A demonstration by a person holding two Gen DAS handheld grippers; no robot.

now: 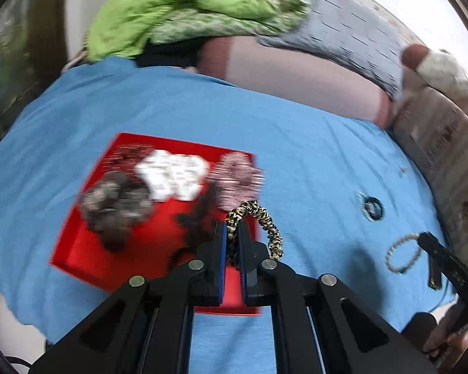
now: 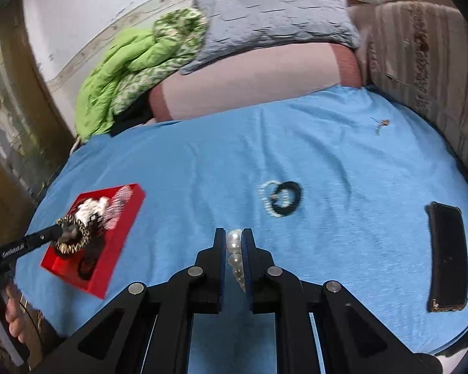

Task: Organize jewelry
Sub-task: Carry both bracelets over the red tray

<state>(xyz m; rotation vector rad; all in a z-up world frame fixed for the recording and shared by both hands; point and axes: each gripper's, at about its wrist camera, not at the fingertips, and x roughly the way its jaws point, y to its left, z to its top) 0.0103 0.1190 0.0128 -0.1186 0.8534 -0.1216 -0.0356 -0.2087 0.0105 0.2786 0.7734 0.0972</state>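
Two claws, both pinching — left gripper (image 1: 233, 233) a scrunchie (image 1: 259, 218) above the tray (image 1: 78, 249); right gripper (image 2: 234, 243) a pearl bracelet (image 2: 234, 249).

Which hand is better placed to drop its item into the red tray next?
Left. The left gripper, shut on the leopard scrunchie, hangs at the red tray; the right gripper, holding the pearl bracelet, is over the blue cloth, farther away.
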